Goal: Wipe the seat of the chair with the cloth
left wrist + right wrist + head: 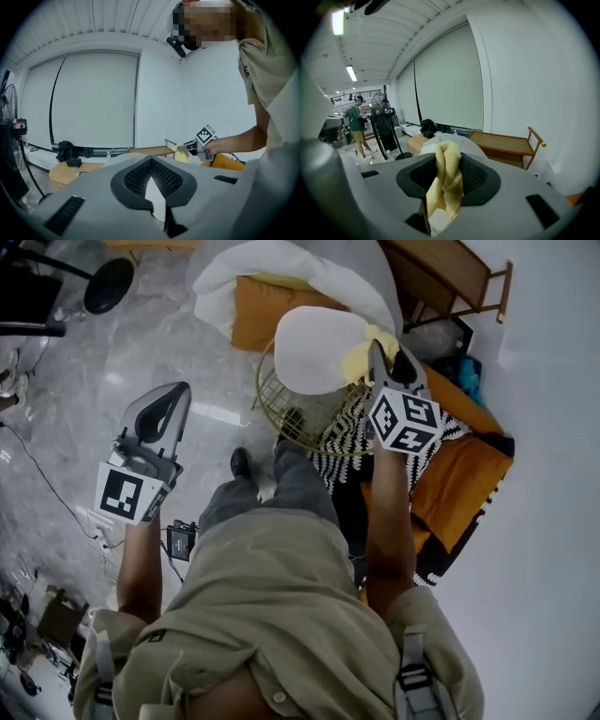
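The chair has a round white seat (314, 348) on a gold wire frame (279, 418) and stands just ahead of the person's legs. My right gripper (382, 351) hangs over the seat's right edge, shut on a yellow cloth (360, 358). In the right gripper view the cloth (446, 183) droops between the black pads (476, 180). My left gripper (174, 397) is held over the bare floor left of the chair, its jaws together with nothing in them. The left gripper view shows its own jaws (151, 162) and, far off, the right gripper (199, 143) with the cloth (182, 153).
An orange sofa (469, 474) with a black-and-white patterned throw (349, 435) lies right of the chair. A white cushion (281, 273) and a wooden trolley (450, 268) stand behind it. A fan base (108, 282) and a power box (180, 540) with cables sit on the marble floor.
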Demonstrator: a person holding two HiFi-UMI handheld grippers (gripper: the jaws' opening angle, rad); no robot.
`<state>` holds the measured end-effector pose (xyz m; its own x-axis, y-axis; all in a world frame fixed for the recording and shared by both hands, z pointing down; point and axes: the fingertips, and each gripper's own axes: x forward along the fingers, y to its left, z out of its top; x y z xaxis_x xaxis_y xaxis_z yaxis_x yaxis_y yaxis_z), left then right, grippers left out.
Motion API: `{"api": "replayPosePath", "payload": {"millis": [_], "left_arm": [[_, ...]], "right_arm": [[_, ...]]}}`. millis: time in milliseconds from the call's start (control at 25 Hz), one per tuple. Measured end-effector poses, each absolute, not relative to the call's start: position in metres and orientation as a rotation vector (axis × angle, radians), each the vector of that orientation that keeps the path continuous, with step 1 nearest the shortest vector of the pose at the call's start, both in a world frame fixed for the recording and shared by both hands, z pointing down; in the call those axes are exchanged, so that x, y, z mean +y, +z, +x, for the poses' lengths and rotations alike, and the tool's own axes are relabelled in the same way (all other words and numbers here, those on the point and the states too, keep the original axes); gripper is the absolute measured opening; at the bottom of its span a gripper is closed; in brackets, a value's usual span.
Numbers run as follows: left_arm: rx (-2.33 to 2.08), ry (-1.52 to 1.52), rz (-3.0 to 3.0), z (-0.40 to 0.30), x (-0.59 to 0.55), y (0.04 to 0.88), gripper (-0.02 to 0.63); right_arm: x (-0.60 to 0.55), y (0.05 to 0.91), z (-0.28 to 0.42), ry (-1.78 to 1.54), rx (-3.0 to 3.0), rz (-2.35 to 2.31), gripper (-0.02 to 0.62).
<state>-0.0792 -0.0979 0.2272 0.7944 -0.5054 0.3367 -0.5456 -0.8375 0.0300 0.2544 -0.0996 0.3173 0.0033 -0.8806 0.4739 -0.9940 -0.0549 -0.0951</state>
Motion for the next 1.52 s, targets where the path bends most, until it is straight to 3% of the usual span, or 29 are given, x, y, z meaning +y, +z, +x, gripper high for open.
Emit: {"api": "replayPosePath", "payload": {"millis": [480, 1040, 1200, 1520], "left_arm": [[-0.905, 0.552, 2.716, -0.08, -0.118, 0.309, 0.015], [-0.918, 0.599, 2.643, -0.095, -0.114, 0.358, 0.015], [-0.891, 0.589, 2.656, -0.085, -0.116, 0.357, 0.015], [-0.833, 0.588, 2.681, -0.063, -0.11, 0.357, 0.015]], "right_arm": [[-0.185, 0.488, 0.228, 0.551, -1.859, 1.847, 0.138], [-0.236, 0.588, 0.106, 0.437, -1.915, 1.551, 0.143], [-0.222, 0.588, 0.149, 0.429, -1.838, 1.608, 0.143], [-0.138, 0.569, 0.33, 0.435, -1.491, 1.892, 0.143]]}}
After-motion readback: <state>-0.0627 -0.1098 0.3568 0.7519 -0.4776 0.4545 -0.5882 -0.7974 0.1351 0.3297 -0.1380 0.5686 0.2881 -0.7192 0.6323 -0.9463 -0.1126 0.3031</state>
